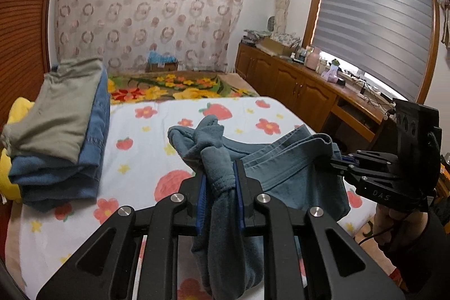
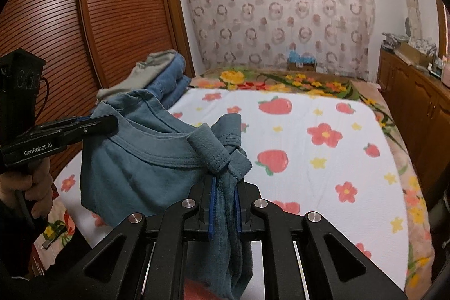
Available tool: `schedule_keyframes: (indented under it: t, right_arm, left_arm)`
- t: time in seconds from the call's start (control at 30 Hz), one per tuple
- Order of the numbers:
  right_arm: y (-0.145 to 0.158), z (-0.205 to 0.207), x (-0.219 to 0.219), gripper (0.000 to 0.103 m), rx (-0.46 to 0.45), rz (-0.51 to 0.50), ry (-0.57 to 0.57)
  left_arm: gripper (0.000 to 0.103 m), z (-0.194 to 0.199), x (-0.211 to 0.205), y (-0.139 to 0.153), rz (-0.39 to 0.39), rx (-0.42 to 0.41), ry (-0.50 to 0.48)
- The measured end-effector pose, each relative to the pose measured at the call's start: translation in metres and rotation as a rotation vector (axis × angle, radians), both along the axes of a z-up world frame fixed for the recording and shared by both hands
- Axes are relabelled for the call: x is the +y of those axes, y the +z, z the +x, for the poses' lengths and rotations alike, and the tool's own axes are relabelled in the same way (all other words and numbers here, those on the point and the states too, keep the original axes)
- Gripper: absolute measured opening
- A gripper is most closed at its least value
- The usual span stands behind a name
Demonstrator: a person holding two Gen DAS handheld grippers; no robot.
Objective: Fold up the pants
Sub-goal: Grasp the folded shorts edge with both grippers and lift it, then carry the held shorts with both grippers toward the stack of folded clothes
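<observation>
Teal-blue pants (image 1: 295, 176) hang by the waistband between my two grippers, above a bed with a strawberry-print sheet (image 1: 146, 137). In the left wrist view my left gripper (image 1: 220, 187) is shut on a bunched end of the waistband, and the fabric droops below its blue pads. My right gripper (image 1: 334, 159) comes in from the right and pinches the other end. In the right wrist view the right gripper (image 2: 225, 201) is shut on bunched fabric of the pants (image 2: 135, 165). There the left gripper (image 2: 112, 123) clamps the far end of the waistband, held by a hand (image 2: 36, 187).
A stack of folded clothes (image 1: 64, 125), grey-green on blue denim, lies at the bed's left side, also seen as the stack (image 2: 166, 75). A yellow item (image 1: 17, 114) sits beside it. Wooden cabinets (image 1: 295, 86) line the right; a louvred wardrobe (image 2: 112, 18) stands left.
</observation>
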State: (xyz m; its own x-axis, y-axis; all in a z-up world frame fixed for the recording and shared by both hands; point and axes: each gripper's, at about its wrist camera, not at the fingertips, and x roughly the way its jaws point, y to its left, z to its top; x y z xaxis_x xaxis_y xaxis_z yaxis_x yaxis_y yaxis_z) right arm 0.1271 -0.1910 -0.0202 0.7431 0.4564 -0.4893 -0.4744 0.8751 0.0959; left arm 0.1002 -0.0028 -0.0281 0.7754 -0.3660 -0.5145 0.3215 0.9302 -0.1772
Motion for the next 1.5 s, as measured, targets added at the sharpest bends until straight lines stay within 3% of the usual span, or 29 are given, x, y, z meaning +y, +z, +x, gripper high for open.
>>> schedule_keyframes:
  t: [0.37, 0.7, 1.17, 1.5]
  right_arm:
    - [0.033, -0.024, -0.006, 0.010, -0.078, 0.016, 0.017]
    - [0.047, -0.029, 0.001, 0.010, -0.120, 0.007, 0.033]
    - [0.043, 0.016, 0.027, 0.010, -0.129, -0.037, 0.082]
    - [0.065, 0.049, 0.034, 0.010, -0.141, -0.044, 0.102]
  left_arm:
    - [0.019, -0.019, 0.002, 0.036, 0.009, -0.096, 0.001]
    - [0.019, -0.025, 0.015, 0.048, 0.022, -0.132, 0.016]
    - [0.019, 0.001, 0.041, 0.036, 0.012, -0.116, 0.051]
    - [0.019, 0.024, 0.045, 0.057, 0.029, -0.124, 0.061]
